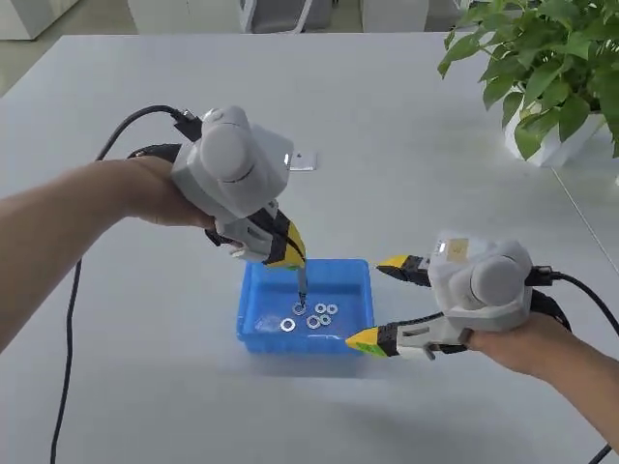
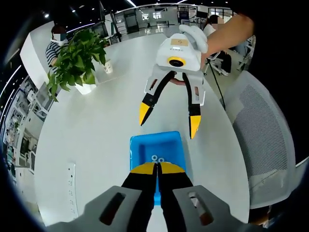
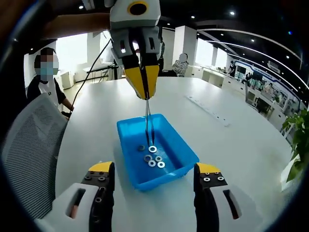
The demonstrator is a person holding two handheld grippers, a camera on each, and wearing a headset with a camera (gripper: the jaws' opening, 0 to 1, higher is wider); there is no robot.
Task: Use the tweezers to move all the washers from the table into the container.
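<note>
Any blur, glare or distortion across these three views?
Head view: soft even light, washers in the blue container legible, faint shadow beside it. Left gripper view: heavy fisheye curving the table edge. Right gripper view: same fisheye, bright ceiling spots, tweezers crisp.

Glossy plastic container (image 1: 257, 319) — shiny metal washers (image 1: 314, 317)

In the head view the top of the tweezers (image 1: 301, 282) is hidden inside the jaws of the left gripper (image 1: 288, 253), above the container (image 1: 256, 295). Their tips stand among the washers (image 1: 314, 317) and may pinch one, too small to tell. In the left gripper view those jaws cover the container's near end. Past the container's far right corner, the plant (image 1: 542, 68) is cut off by the edge.
</note>
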